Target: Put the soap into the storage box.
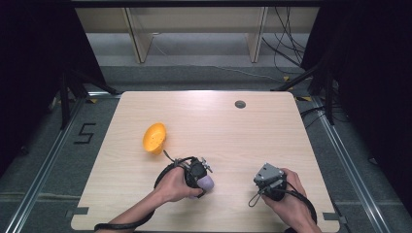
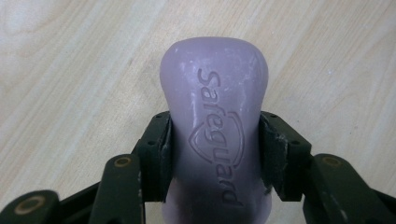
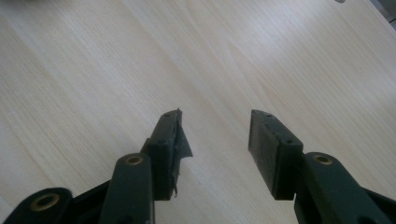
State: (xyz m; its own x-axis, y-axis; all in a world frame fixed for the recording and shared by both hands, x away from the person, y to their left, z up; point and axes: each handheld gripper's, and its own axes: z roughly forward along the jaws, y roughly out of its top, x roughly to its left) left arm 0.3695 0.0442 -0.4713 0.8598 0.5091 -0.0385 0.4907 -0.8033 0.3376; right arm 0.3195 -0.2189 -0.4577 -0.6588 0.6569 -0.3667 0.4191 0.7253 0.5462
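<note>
A lilac bar of soap (image 2: 215,116) stamped "Safeguard" sits between both pads of my left gripper (image 2: 215,154), which is shut on its waist just above the tabletop. From above, the soap (image 1: 206,184) pokes out to the right of my left gripper (image 1: 197,175) near the front middle of the table. An orange soap dish (image 1: 154,138) lies tipped on its side to the upper left of that gripper. My right gripper (image 3: 214,140) stands open over bare wood with nothing between its fingers; from above it (image 1: 270,180) is at the front right.
The light wooden table (image 1: 233,131) has a small round grommet (image 1: 240,104) near its far edge. Black frame legs and cables stand on the floor beyond the table's far corners.
</note>
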